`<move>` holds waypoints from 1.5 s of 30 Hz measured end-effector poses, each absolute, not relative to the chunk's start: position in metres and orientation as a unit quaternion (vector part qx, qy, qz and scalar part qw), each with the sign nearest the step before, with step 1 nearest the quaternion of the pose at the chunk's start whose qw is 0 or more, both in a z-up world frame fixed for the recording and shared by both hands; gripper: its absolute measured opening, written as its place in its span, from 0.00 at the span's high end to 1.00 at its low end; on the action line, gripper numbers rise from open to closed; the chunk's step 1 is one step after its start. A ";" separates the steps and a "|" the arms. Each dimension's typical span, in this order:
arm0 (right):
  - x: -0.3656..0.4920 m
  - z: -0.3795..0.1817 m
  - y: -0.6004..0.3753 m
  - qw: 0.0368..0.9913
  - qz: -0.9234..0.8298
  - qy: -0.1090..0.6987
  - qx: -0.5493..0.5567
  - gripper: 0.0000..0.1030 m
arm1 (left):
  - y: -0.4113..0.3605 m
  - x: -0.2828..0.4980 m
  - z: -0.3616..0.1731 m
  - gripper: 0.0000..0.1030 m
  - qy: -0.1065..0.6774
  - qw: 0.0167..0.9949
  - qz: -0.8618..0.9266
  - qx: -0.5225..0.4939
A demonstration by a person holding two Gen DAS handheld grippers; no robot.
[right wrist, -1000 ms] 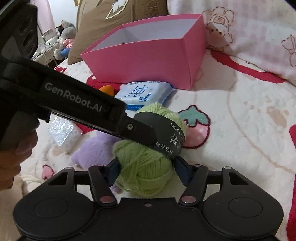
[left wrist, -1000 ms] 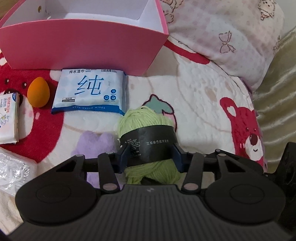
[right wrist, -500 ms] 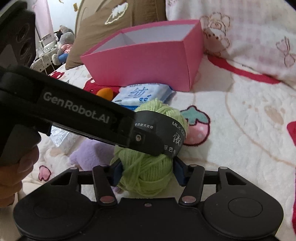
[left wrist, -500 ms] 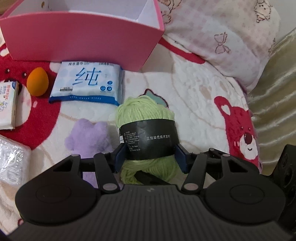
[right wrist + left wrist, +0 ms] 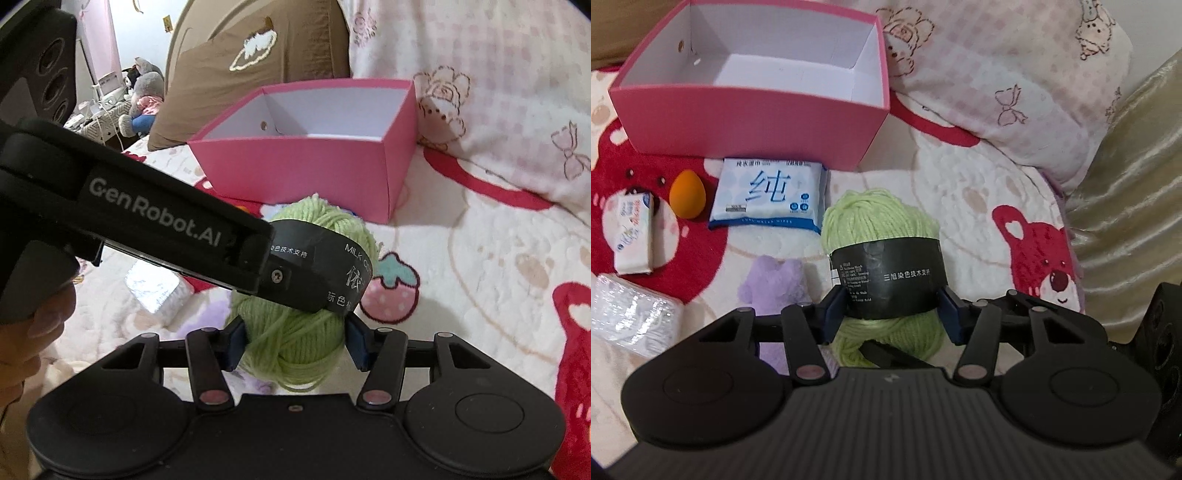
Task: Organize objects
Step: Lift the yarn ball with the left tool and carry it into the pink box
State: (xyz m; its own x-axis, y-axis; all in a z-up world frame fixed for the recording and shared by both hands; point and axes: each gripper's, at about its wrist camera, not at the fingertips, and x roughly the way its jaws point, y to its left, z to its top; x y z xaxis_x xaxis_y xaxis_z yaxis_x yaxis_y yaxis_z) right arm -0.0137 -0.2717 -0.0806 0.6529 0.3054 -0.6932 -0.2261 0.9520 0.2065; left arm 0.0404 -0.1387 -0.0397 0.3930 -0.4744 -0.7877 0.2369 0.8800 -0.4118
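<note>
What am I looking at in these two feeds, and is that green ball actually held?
These are two handheld grippers, each carried by a person, with a fisheye camera looking along its fingers. The left wrist view shows the left gripper clamped on the black band of a green yarn ball. The right wrist view shows the right gripper clamped on the same ball lower down, with the left gripper crossing in front. On the blanket lie a wet wipes pack, an orange makeup sponge, a purple plush and an open pink box, nothing visible inside.
</note>
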 end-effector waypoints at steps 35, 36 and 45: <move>0.101 0.045 -0.264 0.906 0.191 0.365 0.098 0.41 | -0.117 0.138 0.107 0.49 0.448 0.870 -0.204 -0.026; 0.109 0.046 -0.265 0.906 0.186 0.367 0.096 0.41 | -0.119 0.143 0.106 0.49 0.445 0.872 -0.204 -0.025; 0.177 0.028 -0.276 0.905 0.144 0.393 0.074 0.41 | -0.128 0.206 0.072 0.49 0.423 0.877 -0.225 -0.010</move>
State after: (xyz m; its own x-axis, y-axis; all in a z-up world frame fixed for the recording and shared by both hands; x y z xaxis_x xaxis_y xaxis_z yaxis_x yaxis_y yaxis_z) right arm 0.1765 -0.2756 0.0276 0.6498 0.3187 -0.6901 -0.2025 0.9476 0.2469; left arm 0.2062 -0.1280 0.0720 0.5401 -0.4037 -0.7385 0.3863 0.8985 -0.2086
